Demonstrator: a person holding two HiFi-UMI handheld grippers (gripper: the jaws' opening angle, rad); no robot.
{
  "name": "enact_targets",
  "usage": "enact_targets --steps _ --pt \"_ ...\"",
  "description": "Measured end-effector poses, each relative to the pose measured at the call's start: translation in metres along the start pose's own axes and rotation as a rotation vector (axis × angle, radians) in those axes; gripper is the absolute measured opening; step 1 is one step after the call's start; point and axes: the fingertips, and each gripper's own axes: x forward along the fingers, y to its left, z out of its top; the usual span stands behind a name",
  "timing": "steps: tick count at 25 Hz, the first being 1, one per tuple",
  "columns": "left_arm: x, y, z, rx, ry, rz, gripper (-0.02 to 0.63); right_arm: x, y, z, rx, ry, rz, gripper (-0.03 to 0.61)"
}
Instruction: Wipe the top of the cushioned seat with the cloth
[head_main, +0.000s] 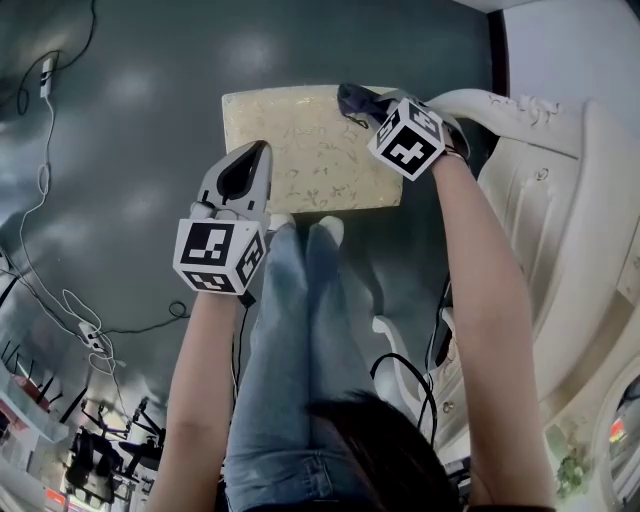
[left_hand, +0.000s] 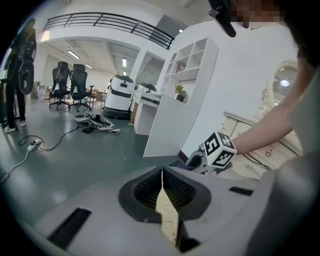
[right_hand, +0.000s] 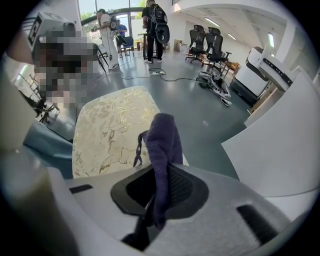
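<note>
The cushioned seat (head_main: 320, 160) is cream with a gold leaf pattern and lies below me on the floor. My right gripper (head_main: 368, 106) hovers at the seat's far right corner, shut on a dark purple cloth (head_main: 352, 98). In the right gripper view the cloth (right_hand: 162, 142) stands up out of the closed jaws, with the seat (right_hand: 112, 130) beyond it. My left gripper (head_main: 261, 152) is shut, its tip over the seat's left part. In the left gripper view only a sliver of the seat (left_hand: 167, 220) shows through the closed jaws, and the right gripper (left_hand: 197, 161) is visible ahead.
An ornate white dresser (head_main: 560, 200) stands close on the right. The person's legs in jeans (head_main: 300, 330) reach the seat's near edge. Cables (head_main: 45, 190) trail over the grey floor at left. A white shelf unit (left_hand: 185, 95) stands farther off.
</note>
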Motion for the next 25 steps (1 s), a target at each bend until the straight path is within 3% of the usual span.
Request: enact_targets --steps 16,25 --pt "-0.015 -0.017 -0.006 0.010 -0.011 -0.002 0.008 -0.008 0.048 -0.014 -0.003 -0.012 0.088 0.031" --pt "-0.025 -0.026 -0.009 0.017 -0.020 -0.013 0.008 -0.014 0.082 -0.021 0.002 0.001 0.179 0.031"
